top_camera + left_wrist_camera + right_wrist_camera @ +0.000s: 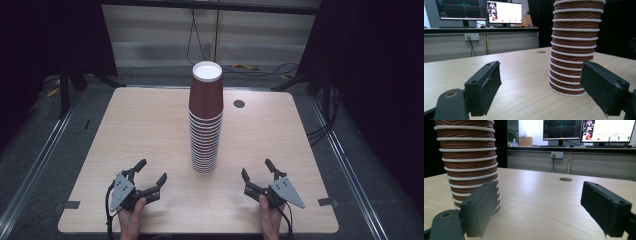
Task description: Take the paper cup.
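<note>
We note a tall stack of inverted brown paper cups (205,120) standing upright at mid-table (125,130). From it, the left gripper (150,175) sits at 7 o'clock, the right gripper (257,172) at 5 o'clock. Both have jaws spread wide, holding nothing, well apart from the stack. Monitors (504,12) behind.
</note>
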